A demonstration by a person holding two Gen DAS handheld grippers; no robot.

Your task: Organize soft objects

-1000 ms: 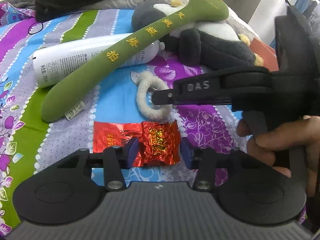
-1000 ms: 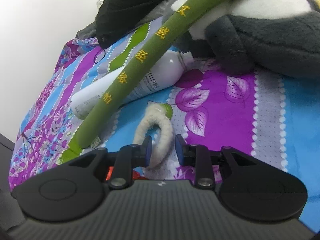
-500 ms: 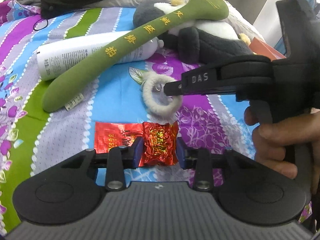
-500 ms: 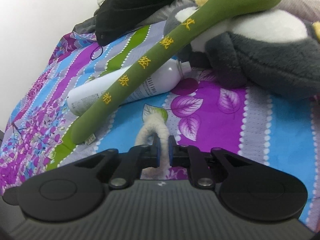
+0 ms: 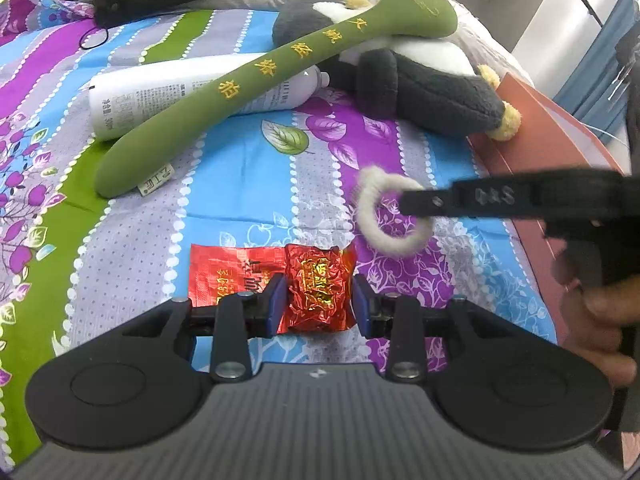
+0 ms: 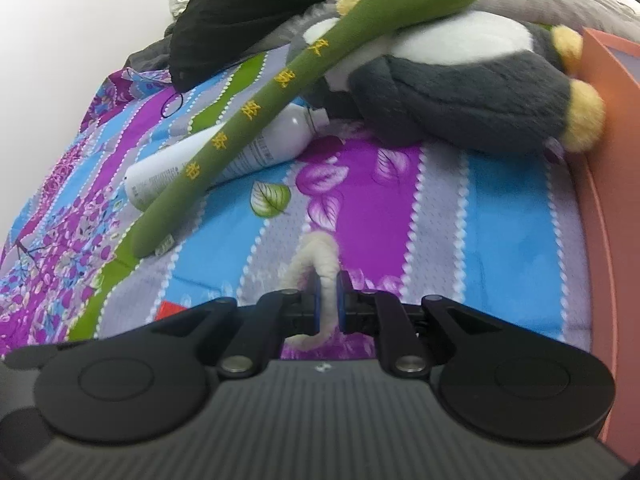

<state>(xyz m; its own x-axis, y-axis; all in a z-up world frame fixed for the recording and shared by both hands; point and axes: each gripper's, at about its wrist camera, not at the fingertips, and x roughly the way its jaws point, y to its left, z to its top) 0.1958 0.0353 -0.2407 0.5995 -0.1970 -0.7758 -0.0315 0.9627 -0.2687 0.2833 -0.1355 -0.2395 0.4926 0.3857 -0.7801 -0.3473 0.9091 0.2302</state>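
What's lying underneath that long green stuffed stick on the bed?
The green stick lies across a white bottle, and its fat end rests on a grey-and-white plush toy. The part of the bottle under the stick is hidden, and so is much of the toy's upper part.

Even, bright daylight; shadows soft. Glare glints on the crinkled red foil packet point(image 5: 320, 286). Motion blur smears the fluffy cream ring point(image 5: 380, 216) and black gripper arm point(image 5: 520, 200) at right. Fisheye bends the edges; corners darken.
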